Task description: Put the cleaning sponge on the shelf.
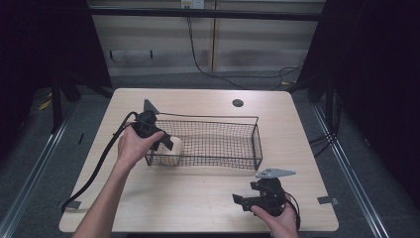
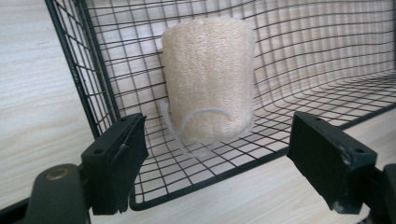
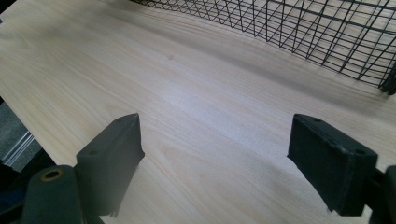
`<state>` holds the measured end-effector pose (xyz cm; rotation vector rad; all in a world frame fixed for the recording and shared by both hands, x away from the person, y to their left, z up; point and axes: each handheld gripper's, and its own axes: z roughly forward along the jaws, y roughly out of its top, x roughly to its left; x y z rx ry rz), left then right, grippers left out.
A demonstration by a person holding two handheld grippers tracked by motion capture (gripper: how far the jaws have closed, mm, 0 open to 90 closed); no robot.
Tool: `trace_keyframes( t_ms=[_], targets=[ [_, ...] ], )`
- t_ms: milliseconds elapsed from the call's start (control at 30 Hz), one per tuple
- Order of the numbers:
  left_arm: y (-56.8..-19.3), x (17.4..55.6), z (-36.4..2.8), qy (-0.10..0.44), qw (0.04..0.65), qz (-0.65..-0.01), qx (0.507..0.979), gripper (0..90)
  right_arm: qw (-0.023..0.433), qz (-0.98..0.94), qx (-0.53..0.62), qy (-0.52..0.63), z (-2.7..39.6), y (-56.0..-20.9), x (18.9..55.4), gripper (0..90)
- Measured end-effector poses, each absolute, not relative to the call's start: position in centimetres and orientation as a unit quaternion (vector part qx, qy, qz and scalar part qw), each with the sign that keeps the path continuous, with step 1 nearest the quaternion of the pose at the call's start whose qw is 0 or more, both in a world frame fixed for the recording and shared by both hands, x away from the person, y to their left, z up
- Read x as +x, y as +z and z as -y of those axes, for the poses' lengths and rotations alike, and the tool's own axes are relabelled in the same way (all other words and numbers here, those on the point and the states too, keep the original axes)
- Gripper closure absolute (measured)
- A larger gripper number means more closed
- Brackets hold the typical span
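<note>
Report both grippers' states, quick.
Left gripper: open, holding nothing; the loofah lies free in the wire basket.
Right gripper: open, empty, over the table.

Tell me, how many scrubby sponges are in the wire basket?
1. The loofah sponge sits in the left end of the wire basket, just past the open left gripper. The rest of the basket looks empty through the mesh.

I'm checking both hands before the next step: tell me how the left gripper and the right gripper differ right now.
The left gripper reaches into the wire basket, its jaws apart around a loofah sponge without pressing it; the right gripper sits outside, above bare table, with nothing between its jaws. Both are open.
</note>
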<state>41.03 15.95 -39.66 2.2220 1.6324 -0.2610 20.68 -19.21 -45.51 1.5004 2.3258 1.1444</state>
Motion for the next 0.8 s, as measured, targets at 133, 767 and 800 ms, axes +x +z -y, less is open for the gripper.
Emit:
trace_keyframes(
  t_ms=[133,767,800],
  targets=[
    [-39.5,40.8,-16.7,-0.098,0.203,-0.571,0.79,18.7,0.073,-0.773,0.502,0.381,19.3,-45.5,20.7,17.1],
    [-37.1,38.6,-19.4,-0.061,0.259,-0.504,0.822,19.3,0.073,-0.773,0.503,0.381,19.3,-45.6,20.8,17.1],
    [-37.0,38.4,-19.6,-0.058,0.266,-0.506,0.818,19.4,0.073,-0.773,0.503,0.381,19.3,-45.6,20.8,17.1]
  ],
)
